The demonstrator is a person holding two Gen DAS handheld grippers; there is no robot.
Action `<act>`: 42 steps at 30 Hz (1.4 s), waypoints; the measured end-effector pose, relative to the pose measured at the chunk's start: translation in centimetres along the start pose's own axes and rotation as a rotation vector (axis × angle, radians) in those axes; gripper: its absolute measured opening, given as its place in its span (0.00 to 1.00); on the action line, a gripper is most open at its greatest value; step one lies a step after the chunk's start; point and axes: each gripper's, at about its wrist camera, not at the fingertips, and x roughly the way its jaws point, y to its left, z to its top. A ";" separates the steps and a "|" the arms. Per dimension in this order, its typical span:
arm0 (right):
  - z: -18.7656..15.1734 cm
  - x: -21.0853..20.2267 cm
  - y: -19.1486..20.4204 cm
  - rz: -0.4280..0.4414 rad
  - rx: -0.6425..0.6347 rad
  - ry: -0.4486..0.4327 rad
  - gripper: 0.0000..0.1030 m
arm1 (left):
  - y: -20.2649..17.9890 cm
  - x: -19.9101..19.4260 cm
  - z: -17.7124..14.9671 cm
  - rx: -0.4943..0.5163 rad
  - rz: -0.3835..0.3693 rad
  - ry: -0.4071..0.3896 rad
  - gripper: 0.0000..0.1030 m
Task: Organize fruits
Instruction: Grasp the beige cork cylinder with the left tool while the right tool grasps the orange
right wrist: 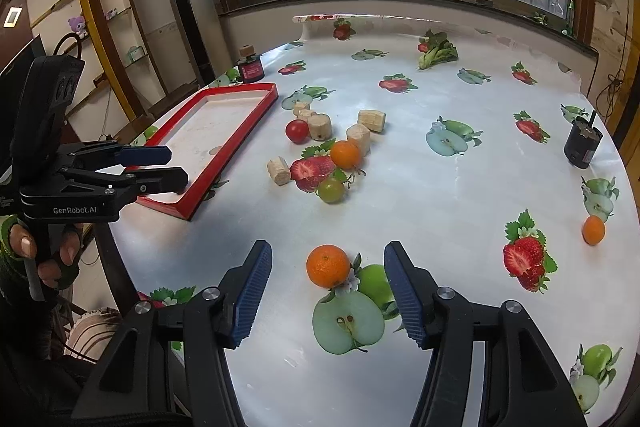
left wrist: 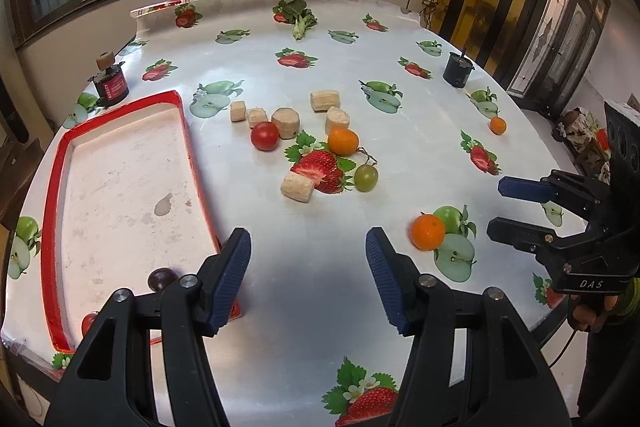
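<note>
My left gripper (left wrist: pixel 308 267) is open and empty beside the near corner of the red-rimmed tray (left wrist: pixel 188 147). A dark grape (left wrist: pixel 162 279) and a red fruit (left wrist: pixel 90 323), half hidden by the gripper, lie in the tray. A tomato (left wrist: pixel 265 135), an orange (left wrist: pixel 343 141) and a green grape (left wrist: pixel 366 177) cluster mid-table. My right gripper (right wrist: pixel 328 251) is open, and a second orange (right wrist: pixel 328 266) lies on the cloth just ahead of its pads, untouched. A small orange (right wrist: pixel 593 230) sits far right. The left gripper (right wrist: pixel 178 167) also shows over the tray (right wrist: pixel 240 131).
Several cork-like chunks (left wrist: pixel 285 123) lie among the fruits. A dark jar (left wrist: pixel 112 87) stands behind the tray, another (left wrist: pixel 458 69) at the far right. A leafy green (left wrist: pixel 298 17) lies at the back. The tablecloth carries printed fruit. A person's hand (right wrist: pixel 24 247) holds the left gripper.
</note>
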 end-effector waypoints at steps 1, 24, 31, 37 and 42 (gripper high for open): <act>-0.1 0.2 0.0 0.000 -0.001 0.006 0.59 | -0.1 0.4 0.1 0.000 -0.001 0.008 0.57; -1.0 8.7 -0.3 -0.006 -0.009 0.171 0.58 | 0.3 11.2 2.6 -0.039 0.017 0.158 0.57; -1.2 9.1 -0.4 0.010 -0.006 0.181 0.36 | 0.6 11.5 2.6 -0.046 -0.030 0.145 0.16; -0.6 8.3 0.2 0.014 -0.011 0.161 0.35 | 0.9 8.7 2.3 -0.044 -0.044 0.095 0.05; 0.2 7.8 0.8 0.019 -0.023 0.142 0.35 | 1.6 8.4 2.5 -0.067 -0.055 0.101 0.08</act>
